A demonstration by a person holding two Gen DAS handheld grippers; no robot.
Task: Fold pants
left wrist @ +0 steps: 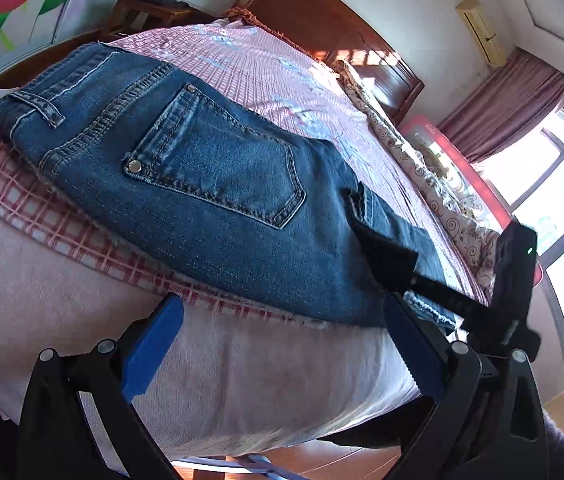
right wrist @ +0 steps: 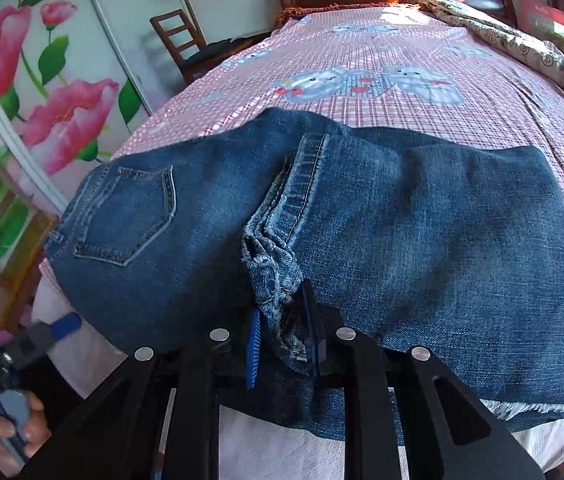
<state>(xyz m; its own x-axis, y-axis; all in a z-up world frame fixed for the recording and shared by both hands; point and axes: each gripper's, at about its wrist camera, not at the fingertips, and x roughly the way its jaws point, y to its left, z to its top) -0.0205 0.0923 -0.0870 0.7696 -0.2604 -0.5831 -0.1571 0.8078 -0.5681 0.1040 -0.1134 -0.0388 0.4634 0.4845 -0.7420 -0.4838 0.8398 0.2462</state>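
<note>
Blue jeans (left wrist: 218,184) lie on the pink checked bed sheet (left wrist: 258,60), back pocket (left wrist: 218,168) facing up. In the right wrist view the jeans (right wrist: 421,240) are doubled over, the leg part lying to the right of the pocket (right wrist: 130,216). My right gripper (right wrist: 283,344) is shut on the bunched, frayed hem (right wrist: 274,280) at the near edge. It also shows in the left wrist view as the black right gripper (left wrist: 385,256) resting on the denim. My left gripper (left wrist: 282,344) is open with nothing between its fingers, low by the bed's side.
A patterned quilt (right wrist: 521,44) lies along the right side of the bed before the wooden headboard (left wrist: 321,16). A wooden chair (right wrist: 182,44) and a flower-printed wardrobe (right wrist: 54,92) stand to the left. A window (left wrist: 553,208) lies to the right. A hand (right wrist: 14,428) holds the left gripper.
</note>
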